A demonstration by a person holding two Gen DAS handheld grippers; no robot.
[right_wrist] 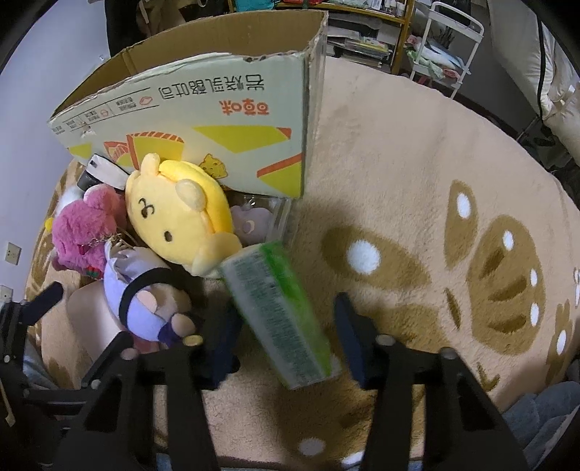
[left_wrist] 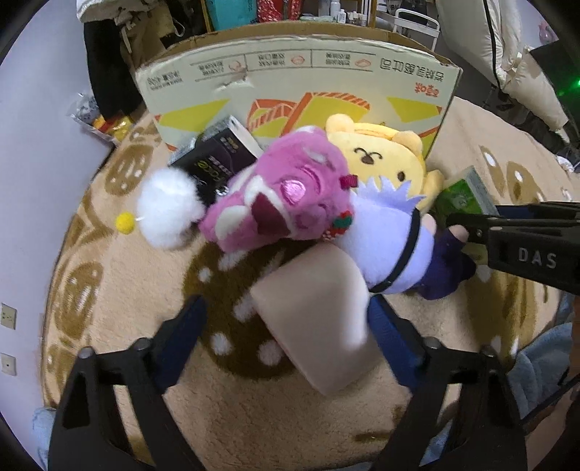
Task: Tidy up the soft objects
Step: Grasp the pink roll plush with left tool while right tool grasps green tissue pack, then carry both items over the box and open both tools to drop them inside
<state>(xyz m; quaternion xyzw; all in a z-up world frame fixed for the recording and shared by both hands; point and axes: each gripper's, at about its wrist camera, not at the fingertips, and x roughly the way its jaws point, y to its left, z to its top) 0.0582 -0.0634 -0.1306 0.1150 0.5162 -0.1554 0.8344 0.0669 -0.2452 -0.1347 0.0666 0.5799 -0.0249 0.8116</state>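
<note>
Left gripper [left_wrist: 286,319] jaws wide, beige cushion block [left_wrist: 315,322] between them, contact unclear. Right gripper [right_wrist: 286,326] wide open around green box [right_wrist: 279,311], grip not evident. Plush heap, pink [left_wrist: 282,192], yellow [left_wrist: 384,155], purple doll [left_wrist: 391,242], lies near the carton [left_wrist: 297,79]. Light, squashy; pinch mid-body

- beige rug [right_wrist: 398,152] with brown paw prints and white dots runs under both finger pairs
- white wire trolley [right_wrist: 453,43] far ahead of the right fingers, off to their right, past the rug edge
- wooden shelf unit [right_wrist: 362,21] with stacked items beside the trolley
- wall sockets [left_wrist: 8,315] on pale wall left of the left fingers
- dark hanging clothes [left_wrist: 105,65] far ahead-left of the left fingers
</note>
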